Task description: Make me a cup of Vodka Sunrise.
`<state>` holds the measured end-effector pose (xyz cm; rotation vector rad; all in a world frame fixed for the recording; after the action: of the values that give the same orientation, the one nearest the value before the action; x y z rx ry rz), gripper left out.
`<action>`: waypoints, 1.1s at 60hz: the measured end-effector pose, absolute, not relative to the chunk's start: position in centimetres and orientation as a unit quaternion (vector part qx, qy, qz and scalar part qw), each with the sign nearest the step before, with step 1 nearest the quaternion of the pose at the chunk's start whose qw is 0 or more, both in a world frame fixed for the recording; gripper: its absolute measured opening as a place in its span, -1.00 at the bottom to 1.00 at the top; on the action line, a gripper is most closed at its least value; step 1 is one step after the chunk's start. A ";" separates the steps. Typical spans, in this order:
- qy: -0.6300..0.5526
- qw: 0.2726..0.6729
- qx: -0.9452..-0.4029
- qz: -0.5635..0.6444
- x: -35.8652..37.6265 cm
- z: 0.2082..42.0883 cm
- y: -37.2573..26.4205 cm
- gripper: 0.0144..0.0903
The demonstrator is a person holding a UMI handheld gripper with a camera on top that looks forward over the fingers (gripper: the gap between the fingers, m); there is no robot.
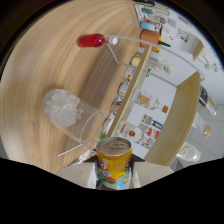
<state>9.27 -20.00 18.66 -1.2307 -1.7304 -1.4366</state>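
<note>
A yellow drink can [114, 159] with a printed label and a silver pull-tab top sits between my fingers, and my gripper [114, 172] is shut on it. The pale fingers [80, 172] press on both its sides. Just beyond the can stands a clear glass [72, 116] filled with ice cubes, on the wooden table [55, 60]. The whole view is rolled, so the glass looks sideways. Farther off, a small bottle of red liquid [91, 40] with a white cap rests in a thin wire holder [122, 52].
Past the table edge stands a wooden shelf [187, 100] with bottles, jars and small boxes [145, 100]. An orange container [148, 36] and other items sit at the far end near the red bottle.
</note>
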 end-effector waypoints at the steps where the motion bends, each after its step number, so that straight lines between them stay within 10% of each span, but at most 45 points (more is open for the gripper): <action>1: -0.645 0.288 -0.462 -0.536 9.3 18.8 -20.0 -0.05; 31: -0.196 0.657 -0.715 -0.136 12.4 30.4 -22.6 -0.03; 66: 0.022 0.581 -0.813 0.033 24.5 12.5 -20.6 -0.04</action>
<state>24.48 -20.60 12.53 -1.8982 0.0518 0.0779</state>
